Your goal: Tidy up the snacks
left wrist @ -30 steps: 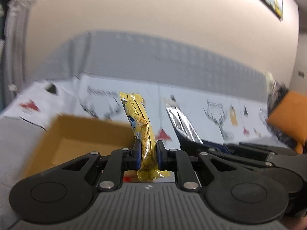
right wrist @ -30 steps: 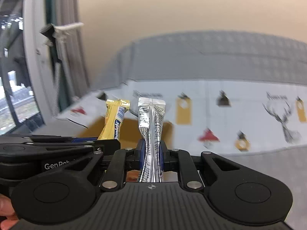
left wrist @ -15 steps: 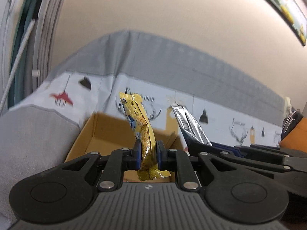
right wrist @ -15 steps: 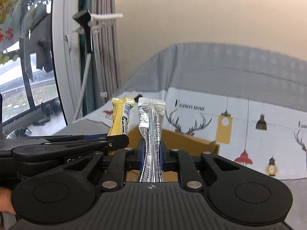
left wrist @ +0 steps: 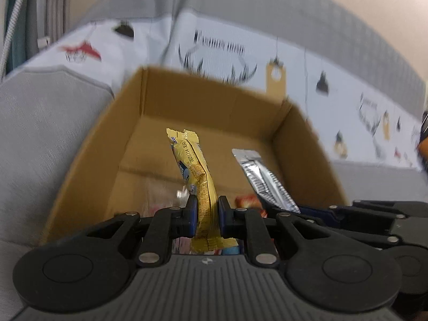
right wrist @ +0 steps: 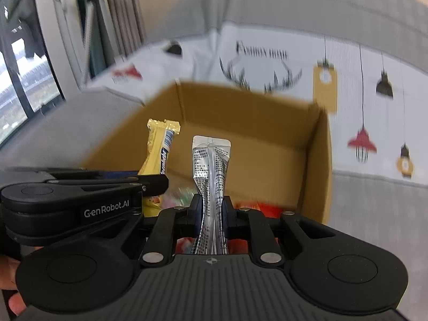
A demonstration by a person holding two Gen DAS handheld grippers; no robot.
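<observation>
Cardboard box (left wrist: 149, 101) now nearer beneath both grippers, left fingers (left wrist: 191, 215) clamping yellow bar (left wrist: 199, 176), right fingers (right wrist: 195, 215) silver sachet (right wrist: 211, 171).

Grey sofa (left wrist: 48, 123), beige wall (right wrist: 182, 5), daylit window (right wrist: 18, 80).

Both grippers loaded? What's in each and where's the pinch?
Yes. Left gripper pinches the yellow snack bar near its lower end; right gripper pinches the silver packet around its lower-middle. Both hang over the cardboard box.

Grey sofa seat (left wrist: 40, 133) w/ open cardboard box (left wrist: 88, 165) sitting directly on it; white printed cloth (right wrist: 267, 58), deer & lamp motifs, draped over backrest behind box.
</observation>
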